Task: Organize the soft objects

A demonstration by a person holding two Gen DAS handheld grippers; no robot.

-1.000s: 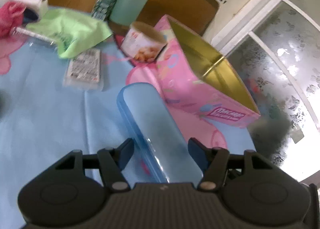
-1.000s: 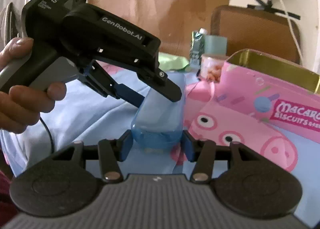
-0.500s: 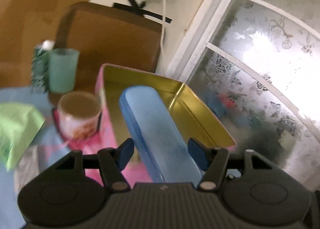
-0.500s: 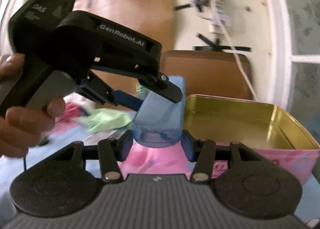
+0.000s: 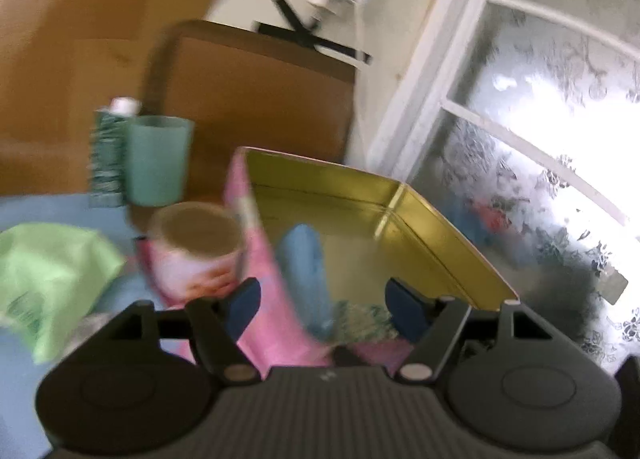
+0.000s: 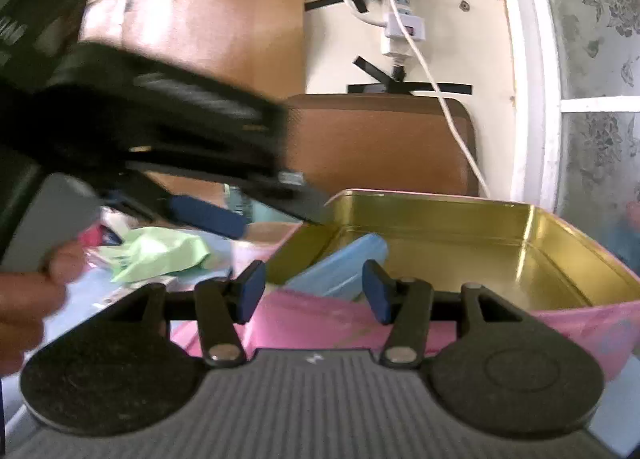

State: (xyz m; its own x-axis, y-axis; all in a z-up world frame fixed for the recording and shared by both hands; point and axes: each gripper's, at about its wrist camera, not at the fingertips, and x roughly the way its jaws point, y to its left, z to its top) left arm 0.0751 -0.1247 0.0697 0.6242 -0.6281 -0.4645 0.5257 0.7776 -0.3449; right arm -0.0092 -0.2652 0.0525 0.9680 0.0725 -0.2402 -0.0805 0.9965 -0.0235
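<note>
No legible text anywhere (all lettering motion-blurred)

one tin (image 6: 560, 243), one blue case (image 6: 340, 263), two cups (image 5: 158, 161)

Bright daylight through the frosted patterned window pane (image 5: 540, 163), overexposed glare there, heavy motion blur across both views, fisheye bending and dark vignetted corners, gold tin interior (image 6: 460, 243) reflecting light

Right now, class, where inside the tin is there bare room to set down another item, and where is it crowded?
The gold floor of the pink tin is bare along its far wall and right corner. The near left corner is taken by the blue case. Outside, left of the tin, it is crowded: a round tub, a green cloth.
</note>
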